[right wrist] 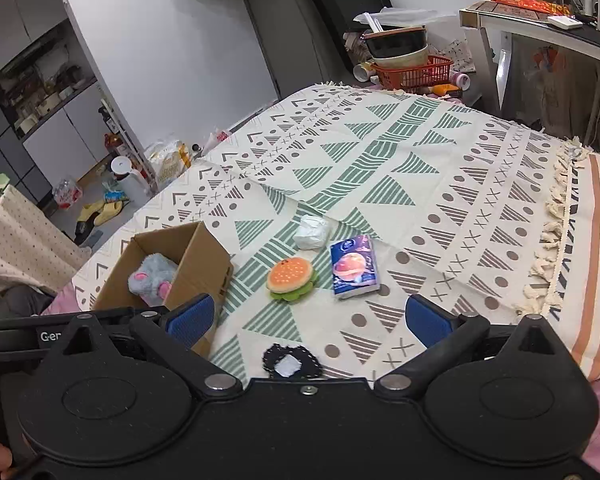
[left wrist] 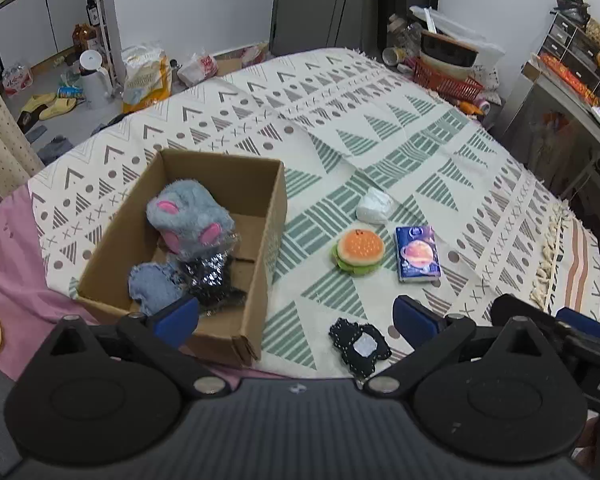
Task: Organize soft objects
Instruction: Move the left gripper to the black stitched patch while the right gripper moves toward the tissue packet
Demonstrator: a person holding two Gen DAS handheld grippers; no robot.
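Cardboard box point(left wrist: 204, 240) is sitting open on the patterned blanket point(left wrist: 400, 140), toward your left. Inside it a grey plush toy with pink ears point(left wrist: 188, 216) is resting against the far part, a small grey-blue cloth piece point(left wrist: 152, 288) is lying at the near corner, and a black item in clear wrap point(left wrist: 208, 276) is lying beside them.

You are holding your left gripper point(left wrist: 296, 320) over the near edge of the blanket, its blue-padded fingers point(left wrist: 178, 320) spread wide with nothing between them; one pad is overlapping the box's near wall in the view. You are holding your right gripper point(right wrist: 308, 320) just beside it, also spread wide and carrying nothing.

Out on the blanket, a black cloth piece with a white patch point(left wrist: 360, 346) is lying nearest to you, between the fingers of each gripper as the cameras see it, though neither is touching it. Farther off, a burger-shaped plush point(left wrist: 358, 252) is sitting near the box, with a blue tissue pack point(left wrist: 418, 254) just beside it on the right. A white crumpled bundle point(left wrist: 374, 208) is lying just beyond those two.
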